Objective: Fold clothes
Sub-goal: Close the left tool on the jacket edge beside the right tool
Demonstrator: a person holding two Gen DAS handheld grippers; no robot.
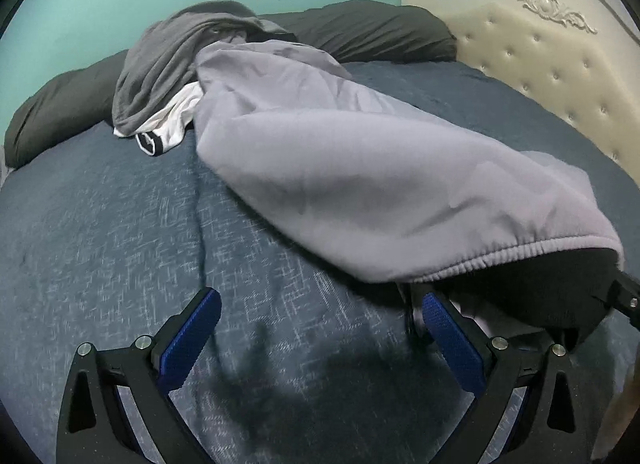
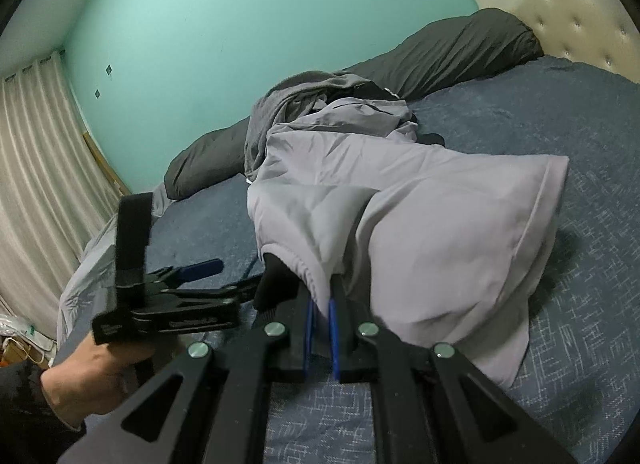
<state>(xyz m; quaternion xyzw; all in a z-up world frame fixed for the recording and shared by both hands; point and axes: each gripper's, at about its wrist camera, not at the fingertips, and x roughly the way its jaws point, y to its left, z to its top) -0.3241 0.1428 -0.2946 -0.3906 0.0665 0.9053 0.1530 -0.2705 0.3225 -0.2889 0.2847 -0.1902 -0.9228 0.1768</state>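
Bed cover (image 1: 120, 232), dark blue with a pale crosshatch print, fills the lower half of both views; teal wall (image 2: 240, 23) across the top, cream tufted headboard (image 1: 560, 75) upper right, pale curtain (image 2: 36, 167) at the left edge of the right wrist view. Dark grey pillows (image 1: 380, 29) line the far side of the bed. Light grey garment (image 1: 360, 167) runs diagonally from centre to lower right in the left wrist view, elastic hem (image 1: 500, 256) toward the camera, black lining showing under it. Behind it, upper centre-left, a clothes pile: darker grey garment (image 1: 160, 63) over a white piece with black trim (image 1: 168, 123). Right gripper (image 2: 321, 314), bottom centre of its own view, angled down at the bed, blue pads pressed nearly together, pinching the garment's hem edge; cloth lifts and drapes off to the right. Left gripper (image 1: 320, 304) spread wide over bare cover, nothing between the pads, right finger (image 1: 448, 332) just under the hem. Right wrist view shows it lower left, held in a bare hand (image 2: 92, 376), dark sleeve at the wrist.
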